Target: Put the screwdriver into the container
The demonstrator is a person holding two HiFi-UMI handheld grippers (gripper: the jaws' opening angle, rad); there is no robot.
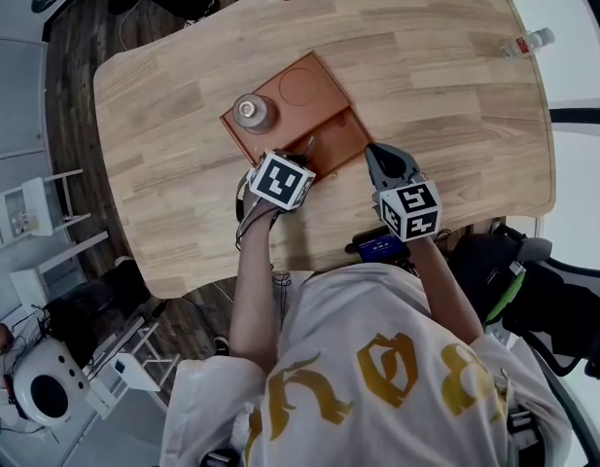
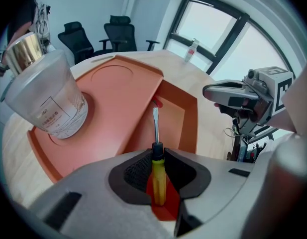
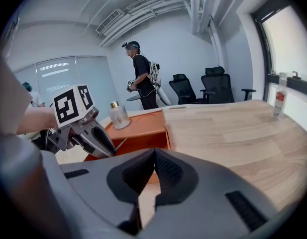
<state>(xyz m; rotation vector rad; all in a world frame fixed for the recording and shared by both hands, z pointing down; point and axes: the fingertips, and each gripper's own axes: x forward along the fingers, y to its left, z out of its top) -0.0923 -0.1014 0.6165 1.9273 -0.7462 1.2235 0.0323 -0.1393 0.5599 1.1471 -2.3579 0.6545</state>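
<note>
Wooden table (image 1: 455, 115) carries the container (image 1: 324, 105). Left gripper (image 2: 158, 166) clamps the screwdriver (image 2: 155, 126), tip over the container's trough. Right gripper (image 3: 152, 171), closed and empty, sits beside the container.

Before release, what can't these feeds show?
Head view: the yellow-handled screwdriver is mostly under the marker cube of the left gripper.
Left gripper view: whether its tip touches the floor of the orange plastic tray is unclear.
Right gripper view: the tray's wall hides its compartment floor.

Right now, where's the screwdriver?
In the left gripper view the screwdriver is clamped in the left gripper, its tip pointing over the deeper compartment of the tray, with the jar to its left.
</note>
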